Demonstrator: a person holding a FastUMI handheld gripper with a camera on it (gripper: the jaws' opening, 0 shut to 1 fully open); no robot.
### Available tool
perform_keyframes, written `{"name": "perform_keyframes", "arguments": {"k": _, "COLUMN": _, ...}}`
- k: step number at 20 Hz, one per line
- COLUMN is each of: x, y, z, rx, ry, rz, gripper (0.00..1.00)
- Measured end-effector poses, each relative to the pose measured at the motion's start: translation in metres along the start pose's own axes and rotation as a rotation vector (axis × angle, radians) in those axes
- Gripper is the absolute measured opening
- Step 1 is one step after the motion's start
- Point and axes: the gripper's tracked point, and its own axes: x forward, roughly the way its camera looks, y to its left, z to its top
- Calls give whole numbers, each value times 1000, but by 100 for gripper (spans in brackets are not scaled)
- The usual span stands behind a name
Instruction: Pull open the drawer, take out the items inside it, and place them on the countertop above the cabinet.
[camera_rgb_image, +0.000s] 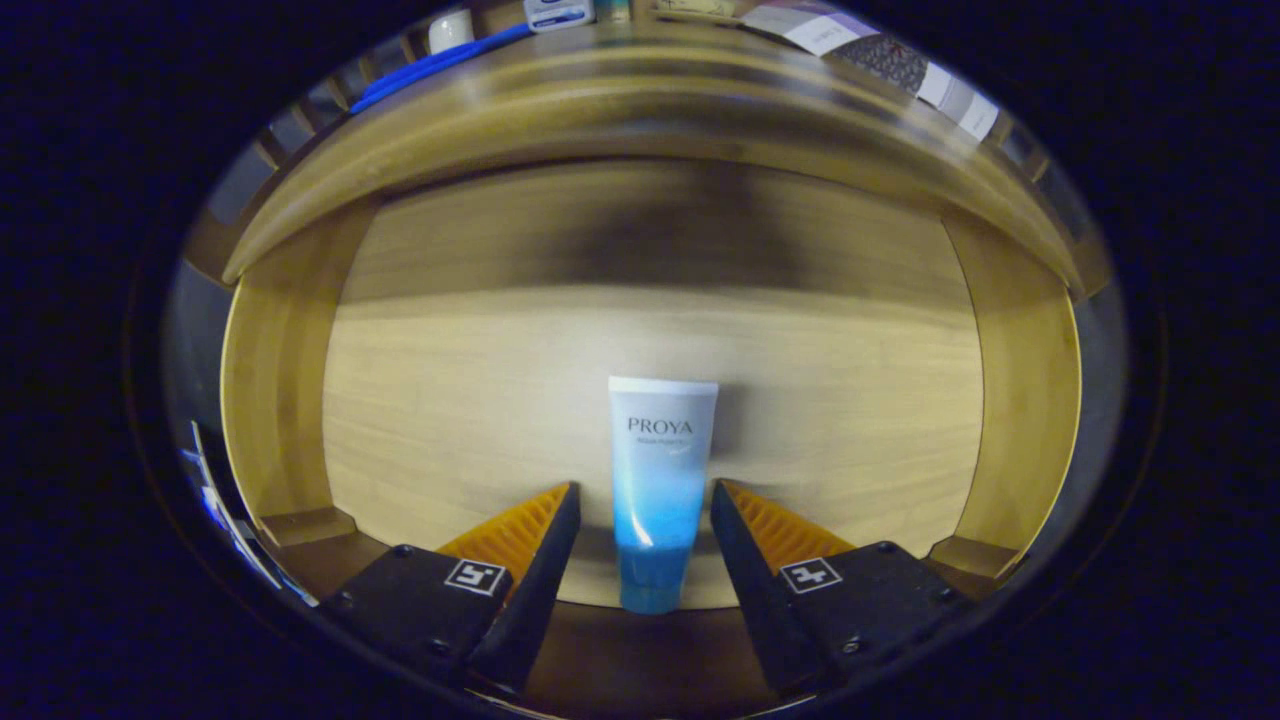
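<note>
open wooden drawer (300, 400), seen from above and in front, takes up most of the frame. inside it a single tube (660, 480), white at the crimped top end fading to blue, with a darker blue cap at the bottom end. it lies flat on the drawer floor, centre of frame slightly low, long axis running straight away from the camera, cap end nearest.

gripper (645, 495) at bottom centre, fingers spread apart, released, not clamping anything. left finger (545, 530) sits just left of the tube's lower body, right finger (745, 530) just right of it. the tube is between the two fingers with a thin gap visible on each side, so no contact on either side that i can see. cap end reaches back past the fingertips toward the gripper body.

drawer side walls at left and right of frame, back wall across the upper middle with a dark shadow on it. cabinet's countertop edge (640, 90) curves over the top of the frame. on it, upper left, a white cup-like thing (450, 30) and a blue strip (440, 62), upper right some flat patterned packets (880, 55), all blurred and small.
</note>
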Motion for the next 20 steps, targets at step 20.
{"name": "perform_keyframes", "arguments": {"k": 20, "x": -104, "y": -16, "z": 3, "rx": 6, "ry": -214, "rz": 42, "gripper": 49}}
